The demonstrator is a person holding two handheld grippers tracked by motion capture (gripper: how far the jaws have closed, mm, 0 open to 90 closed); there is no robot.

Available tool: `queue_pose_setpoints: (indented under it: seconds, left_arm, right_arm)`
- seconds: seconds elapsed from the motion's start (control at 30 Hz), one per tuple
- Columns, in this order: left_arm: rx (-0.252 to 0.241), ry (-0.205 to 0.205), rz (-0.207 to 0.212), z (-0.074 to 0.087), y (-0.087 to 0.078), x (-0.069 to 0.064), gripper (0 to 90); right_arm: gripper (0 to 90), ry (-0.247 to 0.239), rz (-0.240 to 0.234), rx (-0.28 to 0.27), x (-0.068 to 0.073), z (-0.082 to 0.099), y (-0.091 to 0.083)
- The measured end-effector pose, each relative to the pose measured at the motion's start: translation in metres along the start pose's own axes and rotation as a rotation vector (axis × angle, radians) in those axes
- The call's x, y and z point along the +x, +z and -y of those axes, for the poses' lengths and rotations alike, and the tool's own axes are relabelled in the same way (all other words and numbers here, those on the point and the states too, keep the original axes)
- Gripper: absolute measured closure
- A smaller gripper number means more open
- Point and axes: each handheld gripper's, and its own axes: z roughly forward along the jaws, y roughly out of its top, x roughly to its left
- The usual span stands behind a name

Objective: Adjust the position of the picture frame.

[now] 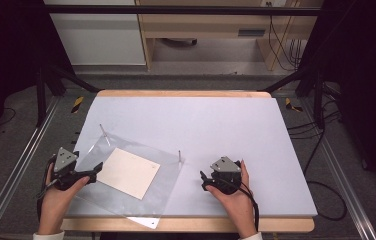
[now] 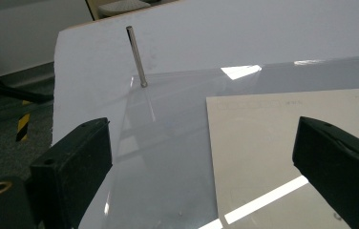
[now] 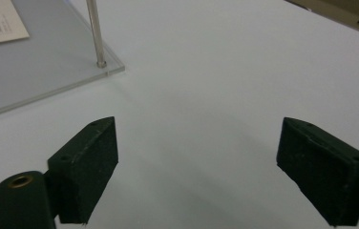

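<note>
The left gripper (image 1: 97, 168) is held with its jaws spread wide and nothing between them, hovering over the left part of a clear plastic sheet (image 1: 168, 172); its blocky black pads (image 2: 72, 167) are matte and slightly scuffed. The right gripper (image 1: 203, 180) is likewise held wide open and empty, over bare tabletop (image 1: 216, 120) just to the right of the sheet. Each gripper is grasped by a hand, left (image 1: 56, 197) and right (image 1: 236, 197), and topped by a grey three-cornered plate.

The sheet is seen as a flat, glossy, transparent rectangle lying askew on the smooth, pale matte tabletop, with light streaks reflected in its surface. A cream-coloured rectangular card (image 1: 128, 172) is laid flat on the sheet's middle; faint print near its edge cannot be read. Two thin, round metal pins are set upright at the sheet's far corners, one at the left (image 2: 136, 56) and one at the right (image 3: 95, 32); the top of the right pin is cut off in the right gripper view. The sheet's near corner overhangs the tabletop's wooden front edge, and its left edges are hard to trace against the pale surface.
</note>
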Motion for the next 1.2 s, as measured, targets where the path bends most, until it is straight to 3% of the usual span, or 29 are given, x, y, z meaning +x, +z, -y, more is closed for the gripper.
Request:
queue_pose_setpoints:
  seconds: [0.03, 0.1, 0.17, 0.2, 0.27, 0.3, 0.33, 0.37, 0.43, 0.47, 0.53, 0.77, 0.87, 0.93, 1.2]
  left_arm:
    - [0.0, 0.0, 0.0, 0.0, 0.0, 0.0, 6.7]
    - [0.028, 0.047, 0.028, -0.008, 0.002, 0.0, 11.2]
    - [0.045, 0.067, 0.046, -0.015, 0.003, 0.004, 11.2]
    - [0.045, 0.067, 0.046, -0.015, 0.003, 0.004, 11.9]
    - [0.055, 0.072, 0.062, -0.021, 0.005, 0.011, 12.6]
    - [0.076, 0.07, 0.056, -0.026, 0.01, 0.02, 14.0]
    - [0.076, 0.07, 0.056, -0.026, 0.01, 0.02, 15.8]
    - [0.092, 0.033, 0.062, -0.031, 0.016, 0.031, 16.6]
    - [0.102, 0.015, 0.052, -0.034, 0.02, 0.036, 18.5]
    - [0.106, 0.022, 0.027, -0.039, 0.026, 0.041, 22.7]
    - [0.098, 0.004, 0.039, -0.042, 0.032, 0.045, 24.0]
    - [0.085, -0.023, 0.021, -0.047, 0.051, 0.049, 34.6]
    - [0.094, -0.034, 0.003, -0.046, 0.06, 0.052, 41.6]
    - [0.129, -0.036, -0.014, -0.042, 0.074, 0.057, 43.6]
    - [0.131, -0.057, 0.02, -0.036, 0.102, 0.061, 54.9]
  right_arm:
    - [16.7, 0.0, 0.0, 0.0, 0.0, 0.0, 0.0]
    - [23.4, -0.024, -0.012, -0.004, 0.003, -0.008, -0.001]
    - [28.1, -0.037, -0.025, 0.001, 0.005, -0.014, -0.002]
    - [28.1, -0.037, -0.025, 0.001, 0.005, -0.014, -0.002]
    - [37.9, -0.039, -0.049, -0.011, 0.008, -0.023, 0.0]
    - [39.3, -0.033, -0.05, -0.005, 0.01, -0.026, 0.001]
    - [39.3, -0.033, -0.05, -0.005, 0.01, -0.026, 0.001]
    - [43.6, 0.001, -0.071, 0.001, 0.013, -0.033, 0.005]
    - [45.1, 0.01, -0.081, 0.001, 0.015, -0.036, 0.007]
    - [50.0, 0.013, -0.091, 0.001, 0.021, -0.043, 0.012]
    - [54.3, 0.007, -0.096, 0.004, 0.028, -0.049, 0.016]
    - [62.1, 0.034, -0.115, 0.036, 0.045, -0.056, 0.042]
    - [65.6, 0.059, -0.122, 0.053, 0.05, -0.057, 0.056]
    - [68.5, 0.073, -0.12, 0.054, 0.051, -0.058, 0.06]
    - [71.5, 0.082, -0.12, 0.063, 0.054, -0.058, 0.067]
